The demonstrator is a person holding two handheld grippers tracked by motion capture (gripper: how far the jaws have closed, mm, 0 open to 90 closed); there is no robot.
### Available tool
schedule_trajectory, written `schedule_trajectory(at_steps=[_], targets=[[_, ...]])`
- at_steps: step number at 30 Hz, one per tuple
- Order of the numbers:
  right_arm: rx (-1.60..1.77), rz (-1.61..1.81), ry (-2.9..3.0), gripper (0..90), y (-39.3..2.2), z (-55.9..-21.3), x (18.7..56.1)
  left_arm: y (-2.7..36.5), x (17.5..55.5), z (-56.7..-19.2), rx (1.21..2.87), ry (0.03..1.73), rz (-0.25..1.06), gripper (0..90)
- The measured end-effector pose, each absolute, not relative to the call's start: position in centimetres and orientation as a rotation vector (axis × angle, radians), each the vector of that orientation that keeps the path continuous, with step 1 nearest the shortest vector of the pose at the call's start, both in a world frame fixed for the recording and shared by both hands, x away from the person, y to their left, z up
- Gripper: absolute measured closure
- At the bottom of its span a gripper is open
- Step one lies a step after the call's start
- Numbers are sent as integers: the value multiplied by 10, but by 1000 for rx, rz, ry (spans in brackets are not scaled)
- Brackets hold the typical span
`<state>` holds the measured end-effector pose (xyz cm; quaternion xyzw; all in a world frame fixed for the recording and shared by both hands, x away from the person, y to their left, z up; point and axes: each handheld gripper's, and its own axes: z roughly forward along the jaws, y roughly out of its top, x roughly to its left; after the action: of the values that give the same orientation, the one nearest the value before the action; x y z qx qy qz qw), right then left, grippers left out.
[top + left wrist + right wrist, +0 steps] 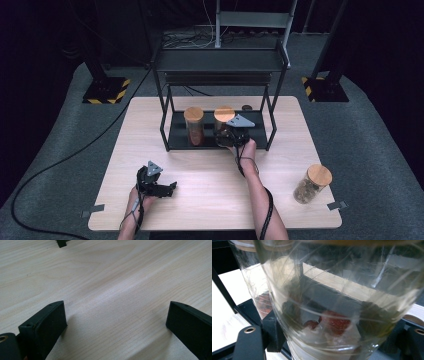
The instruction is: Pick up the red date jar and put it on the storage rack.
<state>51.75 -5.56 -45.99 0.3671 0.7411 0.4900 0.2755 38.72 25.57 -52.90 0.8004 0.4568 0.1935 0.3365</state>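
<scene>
A glass jar (224, 120) with a wooden lid stands on the lower tray of a black rack (176, 139). My right gripper (231, 137) is shut on it from the front. In the right gripper view this jar (342, 297) sits close between the jaws and holds red and dark pieces. A second lidded jar (194, 125) with reddish contents stands just left of it on the same tray, seen too in the right gripper view (258, 295). My left gripper (161, 189) rests low on the table at the front left, and its jaws (116, 315) stand wide open over bare wood.
A third lidded jar (312, 183) stands near the table's front right corner. The rack's upper shelf (220, 61) overhangs the tray, with thin posts at its corners. A small dark round thing (247, 107) lies on the table behind the rack.
</scene>
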Motion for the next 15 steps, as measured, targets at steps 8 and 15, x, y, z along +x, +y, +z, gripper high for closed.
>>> schedule_trajectory(at_steps=[8,15], targets=[[989,1310,1992,246,-54,-460,522,256,387,-529,2086,1192,505,23],[993,1305,1991,246,-54,-461,525,256,387,-529,2087,1192,505,23]])
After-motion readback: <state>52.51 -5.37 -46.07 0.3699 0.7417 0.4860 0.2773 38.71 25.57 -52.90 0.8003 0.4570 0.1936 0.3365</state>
